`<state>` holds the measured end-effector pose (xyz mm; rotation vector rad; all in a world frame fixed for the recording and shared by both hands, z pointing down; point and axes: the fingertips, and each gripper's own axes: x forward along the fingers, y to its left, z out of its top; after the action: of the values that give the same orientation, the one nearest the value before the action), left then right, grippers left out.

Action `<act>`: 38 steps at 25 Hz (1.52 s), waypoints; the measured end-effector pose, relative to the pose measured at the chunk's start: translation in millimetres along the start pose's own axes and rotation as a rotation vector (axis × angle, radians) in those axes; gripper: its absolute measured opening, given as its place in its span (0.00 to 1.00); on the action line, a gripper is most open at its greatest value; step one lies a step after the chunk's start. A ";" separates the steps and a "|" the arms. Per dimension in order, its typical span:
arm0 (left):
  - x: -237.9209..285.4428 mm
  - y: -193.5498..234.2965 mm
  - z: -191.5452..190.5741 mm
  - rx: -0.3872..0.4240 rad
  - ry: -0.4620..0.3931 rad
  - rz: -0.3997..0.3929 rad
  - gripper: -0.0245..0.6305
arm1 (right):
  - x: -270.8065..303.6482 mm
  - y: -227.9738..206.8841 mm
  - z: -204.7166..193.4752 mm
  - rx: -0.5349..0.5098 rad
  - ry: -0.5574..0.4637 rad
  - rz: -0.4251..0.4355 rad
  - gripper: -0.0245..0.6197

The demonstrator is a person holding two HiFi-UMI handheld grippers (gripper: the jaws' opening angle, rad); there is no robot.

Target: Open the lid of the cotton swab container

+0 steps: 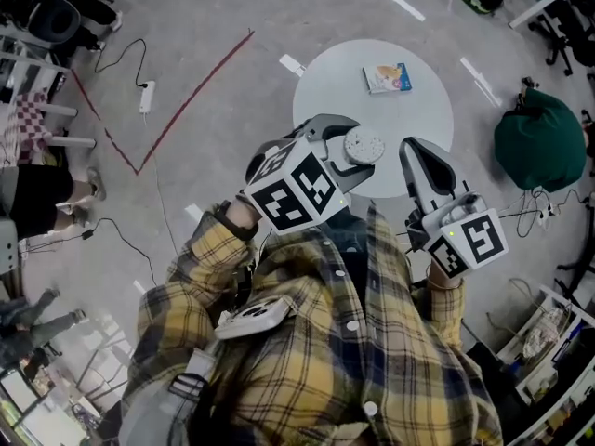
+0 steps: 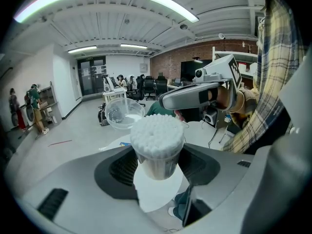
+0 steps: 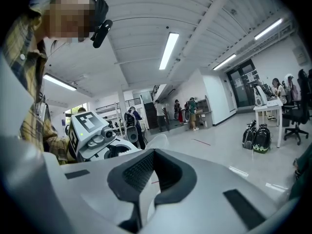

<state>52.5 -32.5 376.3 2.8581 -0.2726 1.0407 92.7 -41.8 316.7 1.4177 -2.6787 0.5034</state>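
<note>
The cotton swab container (image 2: 157,145), a clear cup packed with white swabs, is upright between the pads of my left gripper (image 2: 157,164), which is shut on it. In the head view it (image 1: 364,144) is held above the near edge of the round table by that gripper (image 1: 346,154). Its clear lid (image 2: 125,112) is off the cup mouth, just behind it, hollow side showing. My right gripper (image 1: 410,150) is shut, its tips (image 2: 163,101) beside the lid. Past those tips (image 3: 152,155) the translucent lid (image 3: 159,140) shows; whether they touch it I cannot tell.
A round white table (image 1: 423,110) stands ahead with a small colourful packet (image 1: 388,77) on it. A green beanbag (image 1: 539,137) lies at the right. A red tape line (image 1: 186,100) and a power strip (image 1: 146,96) with cables are on the floor at the left. People stand far off.
</note>
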 end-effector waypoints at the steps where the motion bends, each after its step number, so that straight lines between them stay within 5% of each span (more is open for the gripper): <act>1: -1.0 0.8 0.0 -0.001 -0.003 0.002 0.44 | 0.0 -0.5 0.2 -0.004 0.003 -0.004 0.06; 38: 0.3 -9.1 -6.7 -0.004 0.009 0.000 0.44 | -0.8 1.1 -1.7 -0.032 0.015 -0.005 0.06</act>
<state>50.3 -22.6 381.5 2.8491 -0.2741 1.0519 92.1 -40.1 317.8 1.4060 -2.6583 0.4665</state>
